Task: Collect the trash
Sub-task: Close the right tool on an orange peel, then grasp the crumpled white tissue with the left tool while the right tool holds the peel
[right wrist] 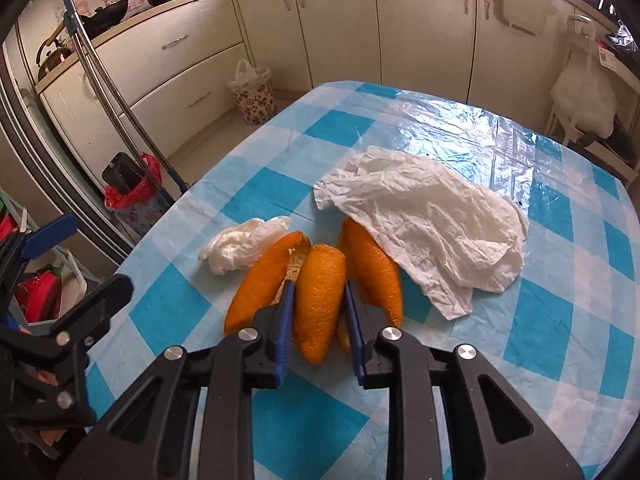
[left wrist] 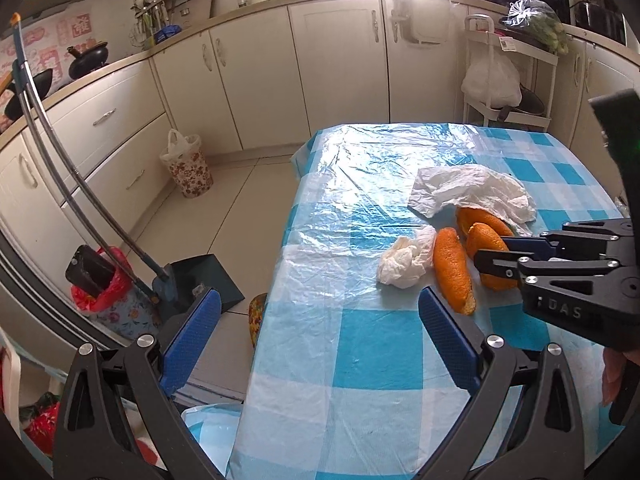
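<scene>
Table (left wrist: 360, 360): blue-and-white checked cloth under clear plastic film, glare across the far half.

Right gripper (right wrist: 319, 312): blue-padded jaws drawn in close on either side of the middle orange peel (right wrist: 318, 304), both pads against its flanks; peel standing between them, lower end on the cloth. Seen also from the left wrist, reaching in from the right edge (left wrist: 496, 256) with its tips at the same peel (left wrist: 486, 242).

Left gripper (left wrist: 320, 320): jaws spread wide, nothing between them, poised above the near table edge, short of the trash.

Left-hand orange peel (right wrist: 260, 284): long curved strip, just beside the gripped piece, touching or nearly so; lying flat on the cloth.

Right-hand orange peel (right wrist: 376, 268): upper end tucked under the large tissue, lower end close to the right pad; contact with the pad probably there, but hidden.

Large crumpled tissue (right wrist: 424, 224): spread loosely, draped over the far peel.

Small wadded tissue (right wrist: 244, 244): beside the left-hand peel, on its far left side.

Flower-print bin (left wrist: 188, 164) with white liner: on the floor by the cabinets, well apart from the table.

Bin with red liner (left wrist: 106, 288): near the dustpan (left wrist: 208, 280) and its long handle, left of the table.
</scene>
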### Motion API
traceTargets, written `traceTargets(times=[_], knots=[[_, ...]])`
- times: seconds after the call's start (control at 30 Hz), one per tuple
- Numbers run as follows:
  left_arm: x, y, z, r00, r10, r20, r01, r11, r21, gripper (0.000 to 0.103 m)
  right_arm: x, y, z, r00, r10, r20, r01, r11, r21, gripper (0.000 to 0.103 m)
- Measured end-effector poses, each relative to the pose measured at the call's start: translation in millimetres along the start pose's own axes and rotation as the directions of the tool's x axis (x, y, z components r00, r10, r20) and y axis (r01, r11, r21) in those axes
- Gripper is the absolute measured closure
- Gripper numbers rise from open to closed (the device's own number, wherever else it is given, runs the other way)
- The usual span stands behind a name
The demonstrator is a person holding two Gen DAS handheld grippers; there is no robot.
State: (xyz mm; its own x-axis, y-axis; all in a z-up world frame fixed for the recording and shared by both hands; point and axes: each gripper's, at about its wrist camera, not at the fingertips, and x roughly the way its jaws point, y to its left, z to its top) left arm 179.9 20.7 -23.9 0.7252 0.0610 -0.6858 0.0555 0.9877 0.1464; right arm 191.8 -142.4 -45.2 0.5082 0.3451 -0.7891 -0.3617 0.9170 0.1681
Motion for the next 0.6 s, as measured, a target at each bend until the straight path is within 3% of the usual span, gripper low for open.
traceTargets(times=[0.2, 0.4, 0.5, 0.57, 0.6], knots=[[27, -9, 16, 1.000, -0.014, -0.021, 0.015, 0.999, 0.037, 0.007, -29, -15, -11, 0.998, 0.055, 0.014, -0.055, 0.998, 0.014, 0.082], [47, -26, 23, 0.998, -0.047, -0.040, 0.050, 0.994, 0.096, 0.008, -37, -26, -28, 0.994, 0.103, -0.029, -0.102, 0.995, 0.022, 0.082], [57, -36, 28, 0.995, -0.072, -0.065, 0.079, 0.990, 0.116, 0.016, -36, -31, -32, 0.994, 0.100, -0.048, -0.098, 0.995, 0.024, 0.082], [64, -40, 30, 0.991, -0.099, -0.090, 0.110, 0.987, 0.117, 0.030, -38, -34, -34, 0.994, 0.097, -0.052, -0.096, 0.995, 0.026, 0.081], [68, -42, 31, 0.988, -0.114, -0.108, 0.127, 0.985, 0.117, 0.044, -40, -35, -35, 0.994, 0.093, -0.049, -0.091, 0.996, 0.024, 0.081]])
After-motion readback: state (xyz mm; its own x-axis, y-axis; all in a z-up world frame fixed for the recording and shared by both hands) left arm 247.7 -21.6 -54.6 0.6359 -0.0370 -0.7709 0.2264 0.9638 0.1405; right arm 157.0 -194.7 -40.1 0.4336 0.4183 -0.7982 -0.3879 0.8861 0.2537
